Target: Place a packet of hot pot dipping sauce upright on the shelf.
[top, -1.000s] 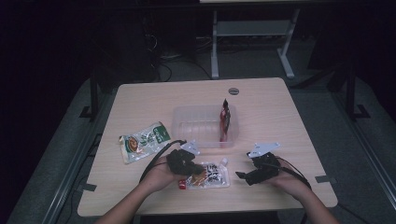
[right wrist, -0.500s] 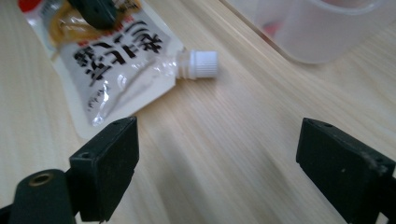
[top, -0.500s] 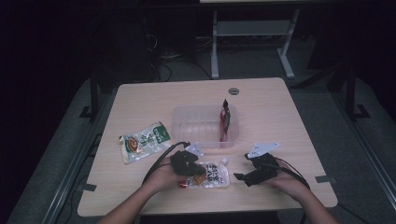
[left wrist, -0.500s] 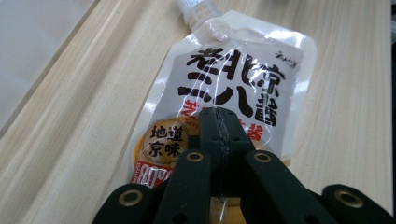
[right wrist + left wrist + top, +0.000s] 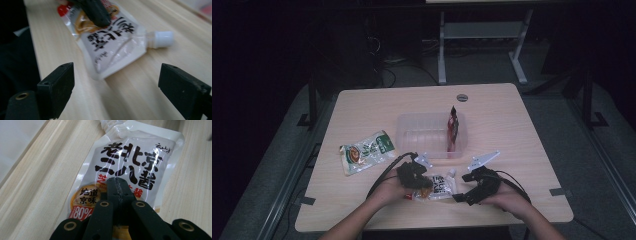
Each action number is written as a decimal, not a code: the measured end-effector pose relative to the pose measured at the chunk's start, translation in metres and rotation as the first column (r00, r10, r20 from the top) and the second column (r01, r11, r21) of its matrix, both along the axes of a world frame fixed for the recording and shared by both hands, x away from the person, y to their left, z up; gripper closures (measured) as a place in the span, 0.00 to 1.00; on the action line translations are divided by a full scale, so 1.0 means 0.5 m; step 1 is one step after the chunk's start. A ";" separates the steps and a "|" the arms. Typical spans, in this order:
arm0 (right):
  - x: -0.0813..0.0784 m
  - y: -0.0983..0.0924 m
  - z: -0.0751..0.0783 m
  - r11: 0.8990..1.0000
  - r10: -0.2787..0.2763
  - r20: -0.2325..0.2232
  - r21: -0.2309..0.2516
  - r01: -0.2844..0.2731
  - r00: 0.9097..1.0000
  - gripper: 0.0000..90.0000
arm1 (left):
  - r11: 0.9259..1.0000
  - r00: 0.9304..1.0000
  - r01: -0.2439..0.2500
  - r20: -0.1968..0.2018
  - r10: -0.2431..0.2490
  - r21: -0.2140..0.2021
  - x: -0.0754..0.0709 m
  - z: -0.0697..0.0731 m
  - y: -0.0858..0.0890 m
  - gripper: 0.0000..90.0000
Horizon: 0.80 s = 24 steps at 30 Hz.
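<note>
The left gripper (image 5: 117,185) now rests closed on the sauce pouch (image 5: 130,157), which lies flat near the table's (image 5: 512,115) front edge; the right gripper (image 5: 116,85) waits open beside it, unmoved.

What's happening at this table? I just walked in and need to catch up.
A person holds a gripper in each hand. The left gripper is shut, its tips on a white sauce pouch lying flat on the table. The right gripper is open beside the pouch. A clear tub stands behind it.
</note>
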State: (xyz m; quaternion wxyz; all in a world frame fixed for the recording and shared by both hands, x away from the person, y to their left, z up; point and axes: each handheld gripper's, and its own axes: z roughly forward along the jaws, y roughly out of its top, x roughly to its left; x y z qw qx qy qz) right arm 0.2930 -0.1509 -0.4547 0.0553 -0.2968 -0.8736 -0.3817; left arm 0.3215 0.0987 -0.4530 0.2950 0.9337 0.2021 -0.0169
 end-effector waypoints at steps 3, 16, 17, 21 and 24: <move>0.005 0.009 -0.007 1.000 -0.005 -0.058 0.023 0.007 0.998 0.16 | 1.000 1.000 0.004 0.001 -0.004 0.004 0.001 0.000 0.001 1.00; 0.018 0.032 -0.022 0.999 -0.010 -0.127 0.041 0.015 0.992 0.34 | 1.000 1.000 -0.003 -0.003 0.003 0.000 -0.001 0.000 0.001 1.00; 0.019 0.033 -0.022 0.999 -0.013 -0.135 0.046 0.019 0.991 0.36 | 1.000 1.000 -0.003 -0.003 0.003 0.000 0.000 0.000 0.001 1.00; 0.028 0.038 -0.024 0.998 -0.027 -0.146 0.055 0.035 0.989 0.45 | 1.000 1.000 -0.004 -0.010 0.003 -0.007 0.001 -0.001 0.002 1.00; 0.034 0.040 -0.027 0.997 -0.031 -0.159 0.066 0.042 0.987 0.49 | 1.000 1.000 -0.002 -0.011 0.002 -0.008 0.002 -0.001 0.003 1.00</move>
